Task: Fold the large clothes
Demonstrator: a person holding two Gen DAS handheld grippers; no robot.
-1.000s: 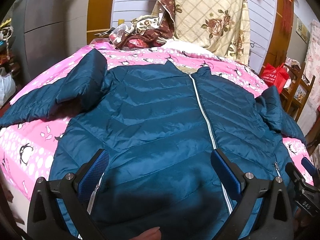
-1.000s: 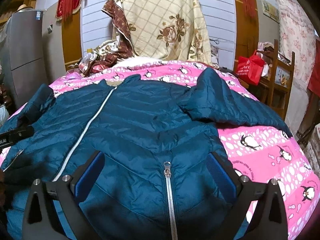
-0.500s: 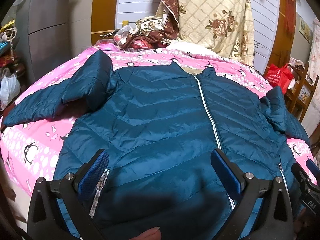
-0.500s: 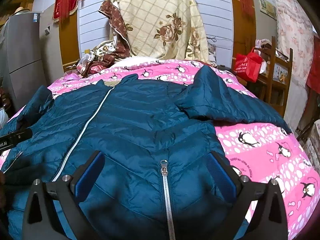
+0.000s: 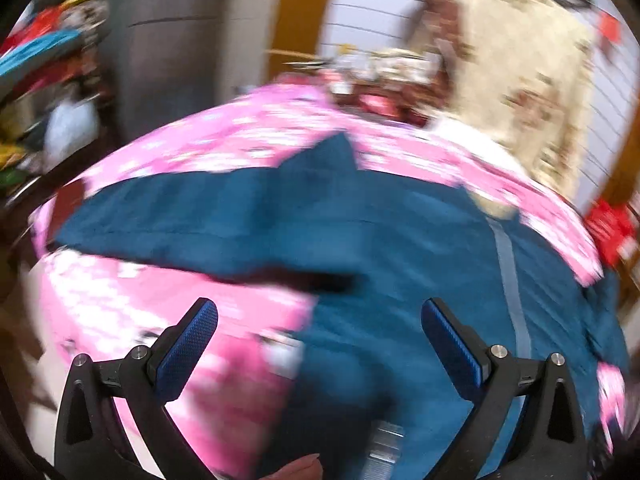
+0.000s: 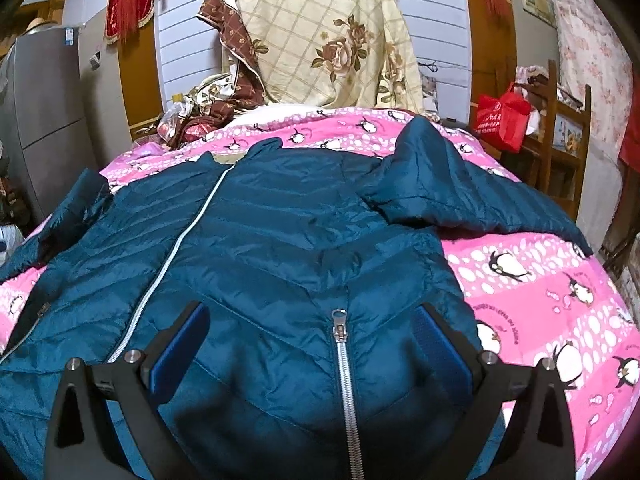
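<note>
A dark teal quilted jacket lies front up, zipped, on a bed with a pink penguin bedspread. Its right sleeve stretches to the right. In the blurred left wrist view the jacket and its left sleeve lie across the pink bedspread. My left gripper is open and empty above the jacket's left edge. My right gripper is open and empty above the lower hem, over a pocket zipper.
A cream floral quilt hangs behind the bed, with bundled cloth at its foot. A red bag sits on a wooden chair at right. A grey fridge stands at left.
My left gripper has swung quickly to the left, now facing the left sleeve and the bedspread; its view is blurred. The right gripper has barely moved. The jacket lies as before.
</note>
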